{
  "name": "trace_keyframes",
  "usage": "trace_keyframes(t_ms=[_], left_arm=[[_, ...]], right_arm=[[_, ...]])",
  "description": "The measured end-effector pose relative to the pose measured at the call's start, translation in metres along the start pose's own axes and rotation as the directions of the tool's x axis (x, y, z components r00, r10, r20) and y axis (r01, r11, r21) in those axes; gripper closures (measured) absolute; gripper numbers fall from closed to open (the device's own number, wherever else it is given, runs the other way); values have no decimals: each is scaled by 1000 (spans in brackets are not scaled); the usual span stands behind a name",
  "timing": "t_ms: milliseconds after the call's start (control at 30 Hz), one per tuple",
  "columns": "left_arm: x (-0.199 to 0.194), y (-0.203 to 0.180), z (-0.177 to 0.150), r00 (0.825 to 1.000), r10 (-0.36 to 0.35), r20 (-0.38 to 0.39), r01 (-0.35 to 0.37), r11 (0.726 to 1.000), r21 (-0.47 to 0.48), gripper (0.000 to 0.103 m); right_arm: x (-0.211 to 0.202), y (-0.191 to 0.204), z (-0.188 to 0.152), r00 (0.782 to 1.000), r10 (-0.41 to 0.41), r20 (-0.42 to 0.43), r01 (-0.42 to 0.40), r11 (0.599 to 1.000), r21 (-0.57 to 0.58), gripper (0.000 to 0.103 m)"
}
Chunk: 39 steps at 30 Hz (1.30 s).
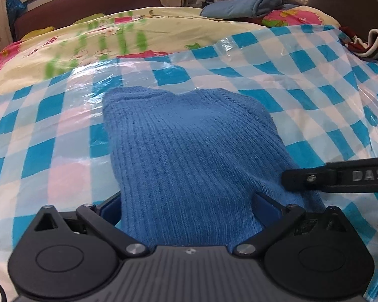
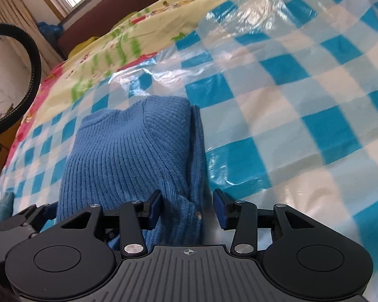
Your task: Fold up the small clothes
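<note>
Nearest the lens in both views sit the black housings of the tongs, low in frame. Beyond them, the bed [image 1: 63, 50] fills each picture, spread with a glossy blue-and-white checked plastic sheet [image 1: 50, 130] that crinkles and reflects light; a floral quilt [image 1: 93, 37] lies further back.

Centre frame lies the blue sweater [image 1: 189, 146], ribbed knit, folded into a thick bundle with its collar end away from the camera. Judged soft, light, floppy and non-slippery; it should hold best by a doubled near edge, pinched through all layers.

Left tongs [image 1: 189, 209]: jaws stand wide, the knit bulging between them; whether the pads press cannot be told. Right tongs [image 2: 187, 207]: jaws part-way apart, straddling the sweater's right near edge, the right pad clear of the cloth.
</note>
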<state>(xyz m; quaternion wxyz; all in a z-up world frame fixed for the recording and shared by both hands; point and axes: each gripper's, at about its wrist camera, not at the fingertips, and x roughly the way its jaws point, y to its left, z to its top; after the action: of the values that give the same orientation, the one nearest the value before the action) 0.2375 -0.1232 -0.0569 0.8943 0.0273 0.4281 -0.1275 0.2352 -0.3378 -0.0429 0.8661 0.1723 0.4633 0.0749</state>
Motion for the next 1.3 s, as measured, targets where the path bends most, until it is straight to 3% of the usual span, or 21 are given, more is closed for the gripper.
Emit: trace_keyframes(t_ms=[367, 633, 700, 1000, 1300], left_arm=[[-44, 5, -27, 990, 137, -19, -138, 990, -27, 0], [-65, 2, -56, 989, 139, -53, -143, 986, -86, 0], [-69, -1, -61, 988, 142, -57, -146, 986, -80, 0], [-83, -17, -71, 981, 187, -58, -188, 982, -11, 0], [-89, -19, -73, 985, 169, -45, -170, 985, -28, 0]], right_arm=[[-53, 34, -41, 996, -32, 83, 44, 988, -145, 58], [-70, 30, -71, 995, -37, 94, 46, 994, -100, 57], [-76, 33, -78, 993, -45, 106, 57, 992, -114, 51], [-83, 34, -103, 992, -63, 106, 75, 991, -110, 50], [-88, 29, -114, 992, -77, 104, 87, 992, -86, 50]])
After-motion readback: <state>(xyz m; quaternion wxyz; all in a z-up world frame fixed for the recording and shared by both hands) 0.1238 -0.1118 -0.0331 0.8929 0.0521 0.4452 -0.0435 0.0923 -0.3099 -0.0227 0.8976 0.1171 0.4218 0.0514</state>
